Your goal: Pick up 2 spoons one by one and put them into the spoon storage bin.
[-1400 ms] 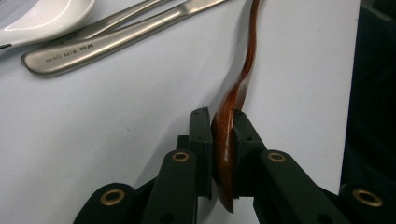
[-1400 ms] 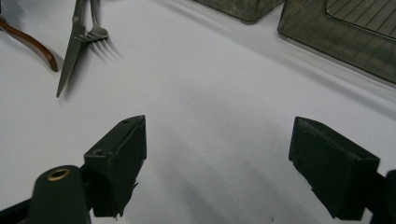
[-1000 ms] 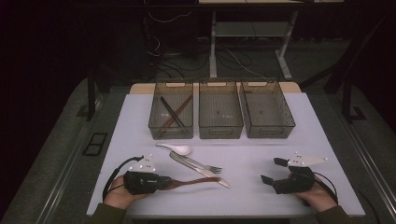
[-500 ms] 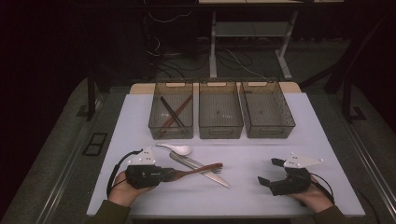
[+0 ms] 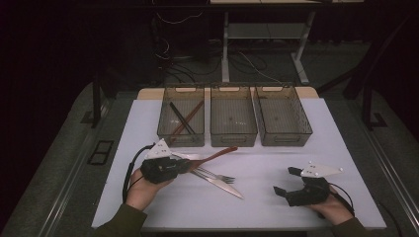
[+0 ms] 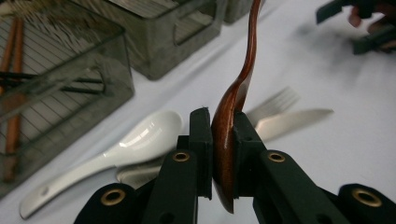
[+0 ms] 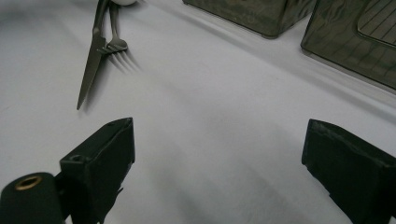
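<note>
My left gripper [image 5: 184, 166] [image 6: 223, 136] is shut on the bowl end of a brown wooden spoon [image 5: 217, 153] [image 6: 246, 65]. The spoon hangs above the table, its handle pointing at the front of the middle bin [image 5: 233, 118]. Below it lie a white ceramic spoon [image 6: 140, 137], a metal fork [image 5: 221, 176] [image 6: 276, 100] and a knife [image 5: 225, 187] [image 6: 295, 118]. My right gripper [image 5: 285, 181] [image 7: 219, 135] rests at the near right of the table, open, with bare tabletop between its jaws. The knife [image 7: 91, 65] and fork [image 7: 116, 46] lie ahead of it.
Three grey mesh bins stand in a row at the far side of the white table [image 5: 267, 168]. The left bin [image 5: 181, 118] [image 6: 56, 79] holds brown and dark chopsticks. The right bin [image 5: 281, 116] looks bare inside. Dark floor surrounds the table.
My left gripper has lifted the wooden spoon off the table and carried it away from me, toward the bins. The right gripper has stayed put.
</note>
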